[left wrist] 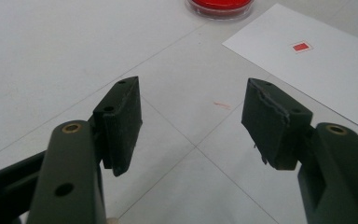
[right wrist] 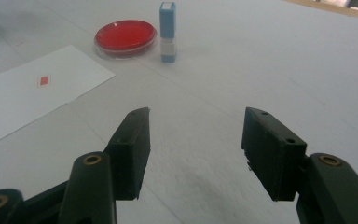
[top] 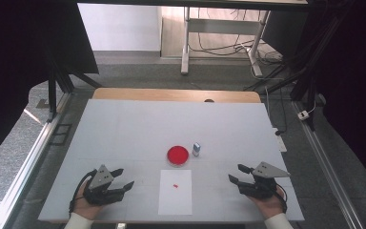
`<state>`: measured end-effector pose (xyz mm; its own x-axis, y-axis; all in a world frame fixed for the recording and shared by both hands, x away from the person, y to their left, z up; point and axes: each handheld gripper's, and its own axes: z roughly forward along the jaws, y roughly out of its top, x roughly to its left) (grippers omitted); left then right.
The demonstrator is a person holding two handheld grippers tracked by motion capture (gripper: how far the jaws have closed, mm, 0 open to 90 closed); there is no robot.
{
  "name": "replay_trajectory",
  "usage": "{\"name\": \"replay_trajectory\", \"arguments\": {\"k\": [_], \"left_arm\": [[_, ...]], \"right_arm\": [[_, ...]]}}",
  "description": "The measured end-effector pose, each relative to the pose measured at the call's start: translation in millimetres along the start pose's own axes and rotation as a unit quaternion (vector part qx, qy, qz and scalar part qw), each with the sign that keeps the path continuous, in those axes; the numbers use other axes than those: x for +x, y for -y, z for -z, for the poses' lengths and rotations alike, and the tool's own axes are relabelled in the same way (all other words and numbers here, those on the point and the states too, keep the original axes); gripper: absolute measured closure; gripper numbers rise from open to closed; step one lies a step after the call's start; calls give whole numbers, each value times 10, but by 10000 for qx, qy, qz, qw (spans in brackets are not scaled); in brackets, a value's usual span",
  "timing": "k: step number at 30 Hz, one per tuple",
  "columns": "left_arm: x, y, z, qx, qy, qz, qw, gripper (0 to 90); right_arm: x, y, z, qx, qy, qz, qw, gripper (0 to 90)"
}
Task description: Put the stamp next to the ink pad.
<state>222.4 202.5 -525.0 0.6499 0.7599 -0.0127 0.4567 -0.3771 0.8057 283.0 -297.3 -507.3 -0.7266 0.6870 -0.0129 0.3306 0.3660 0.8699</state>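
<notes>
Two grippers rest low in the frame, jaws wide, holding nothing: left gripper [top: 119,183] lower left, right gripper [top: 238,175] lower right. Between them, lower centre, white paper [top: 175,192] with a small red mark [top: 176,185]. Just above it the red ink pad [top: 177,155], blue stamp [top: 196,149] upright just beside its right. Likely step: right gripper takes the stamp; approach level, close squarely on its sides, keep it upright. No readable writing.
</notes>
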Motion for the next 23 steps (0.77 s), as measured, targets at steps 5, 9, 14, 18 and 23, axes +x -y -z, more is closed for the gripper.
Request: {"name": "replay_trajectory", "arguments": {"k": [5, 9, 14, 18, 23], "left_arm": [[-2, 1, -8, 18, -22, 4, 10000, 378], [-2, 1, -15, 27, -29, 7, 10000, 378], [-6, 1, -16, 33, -37, -1, 10000, 378], [-6, 1, -16, 36, -42, -3, 10000, 377], [-1, 4, -20, 57, -40, -10, 10000, 375]], "right_arm": [[-40, 94, 109, -12, -96, 48, 9999, 415], [-52, 93, 110, -20, -41, 42, 10000, 415], [-46, 97, 89, 16, -50, 86, 9999, 417], [-39, 93, 84, 16, -57, 103, 9999, 416], [-48, 99, 77, 40, -57, 65, 10000, 415]]}}
